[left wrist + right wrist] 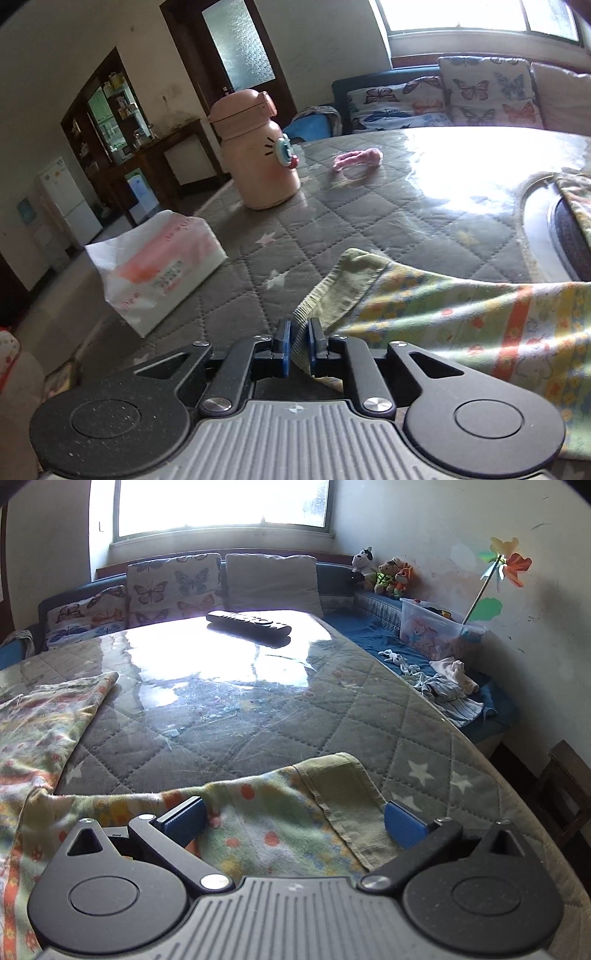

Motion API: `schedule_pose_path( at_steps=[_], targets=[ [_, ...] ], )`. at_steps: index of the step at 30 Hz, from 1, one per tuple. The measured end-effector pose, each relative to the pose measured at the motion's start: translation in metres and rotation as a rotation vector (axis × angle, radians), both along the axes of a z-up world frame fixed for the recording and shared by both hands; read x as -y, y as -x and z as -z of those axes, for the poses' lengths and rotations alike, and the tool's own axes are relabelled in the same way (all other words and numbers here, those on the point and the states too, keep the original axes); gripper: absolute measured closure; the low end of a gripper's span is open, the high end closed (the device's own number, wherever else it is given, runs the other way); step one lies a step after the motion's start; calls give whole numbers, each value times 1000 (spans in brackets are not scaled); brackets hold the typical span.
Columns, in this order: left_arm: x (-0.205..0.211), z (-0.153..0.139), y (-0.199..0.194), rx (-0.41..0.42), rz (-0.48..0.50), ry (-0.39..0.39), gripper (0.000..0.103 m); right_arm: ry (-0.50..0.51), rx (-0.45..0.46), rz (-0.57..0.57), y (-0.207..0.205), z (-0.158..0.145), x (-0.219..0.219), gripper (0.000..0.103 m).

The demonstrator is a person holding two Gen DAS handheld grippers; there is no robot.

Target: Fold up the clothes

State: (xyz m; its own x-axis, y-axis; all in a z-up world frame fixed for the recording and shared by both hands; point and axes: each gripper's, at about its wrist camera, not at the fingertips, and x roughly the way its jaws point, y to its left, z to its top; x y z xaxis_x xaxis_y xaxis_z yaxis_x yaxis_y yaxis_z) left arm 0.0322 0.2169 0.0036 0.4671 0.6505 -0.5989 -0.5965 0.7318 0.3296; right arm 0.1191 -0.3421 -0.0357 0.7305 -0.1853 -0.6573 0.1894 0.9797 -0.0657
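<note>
The left hand-held gripper is clenched on the ribbed cuff of a yellow floral garment, which spreads to its right over the quilted grey surface. The right hand-held gripper is released, blue pads spread either side of the garment's other cuff beneath it.

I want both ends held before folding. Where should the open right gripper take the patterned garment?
Grip the plain green cuff band of the patterned garment, coming from the near edge. It lies flat between the right gripper's open jaws. The left gripper is already shut on the other cuff.
</note>
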Motion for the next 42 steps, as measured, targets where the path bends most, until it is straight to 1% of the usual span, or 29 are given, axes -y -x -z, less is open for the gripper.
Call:
schedule_pose_path(
  at_steps=[1,2,4,6,9,11,14,20,22,24,27,28,29,31,36,39,40,42],
  targets=[
    [0,-1,2,-2,0,2,89,-7,-1,6,4,0,3,0],
    [0,-1,4,-5,0,4,87,-12,-4,10,8,-1,6,0],
    [0,-3,8,-10,-1,8,79,0,-8,24,16,-3,9,0],
    [5,-8,11,3,20,22,57,21,-4,18,24,-8,8,0],
    [24,-20,13,40,91,33,51,15,20,-31,32,-18,-3,1],
    [41,-25,10,54,151,37,47,-4,43,-101,36,-28,-22,1],
    [70,-24,1,52,253,44,47,-34,67,-210,42,-41,-51,2],
    [127,-20,-17,48,458,59,48,-76,51,-437,54,-48,-114,11],
    [143,-17,-21,42,516,65,49,-91,36,-530,61,-50,-140,18],
    [155,-11,-24,28,557,74,54,-100,28,-583,66,-52,-154,23],
    [170,-2,-24,6,619,76,54,-113,16,-686,75,-56,-181,29],
    [175,1,-21,6,638,65,57,-111,10,-714,77,-55,-189,33],
    [180,2,-19,11,657,48,58,-110,4,-743,79,-55,-197,35],
    [186,2,-13,20,701,40,58,-106,-8,-799,84,-53,-214,40],
    [200,3,3,41,817,28,57,-95,-43,-882,88,-47,-242,52],
    [209,4,11,51,895,21,57,-88,-67,-907,91,-40,-249,60],
    [211,5,14,55,916,19,57,-85,-74,-911,92,-38,-250,63],
    [214,5,17,58,947,21,59,-83,-83,-915,94,-35,-251,67]
  ],
)
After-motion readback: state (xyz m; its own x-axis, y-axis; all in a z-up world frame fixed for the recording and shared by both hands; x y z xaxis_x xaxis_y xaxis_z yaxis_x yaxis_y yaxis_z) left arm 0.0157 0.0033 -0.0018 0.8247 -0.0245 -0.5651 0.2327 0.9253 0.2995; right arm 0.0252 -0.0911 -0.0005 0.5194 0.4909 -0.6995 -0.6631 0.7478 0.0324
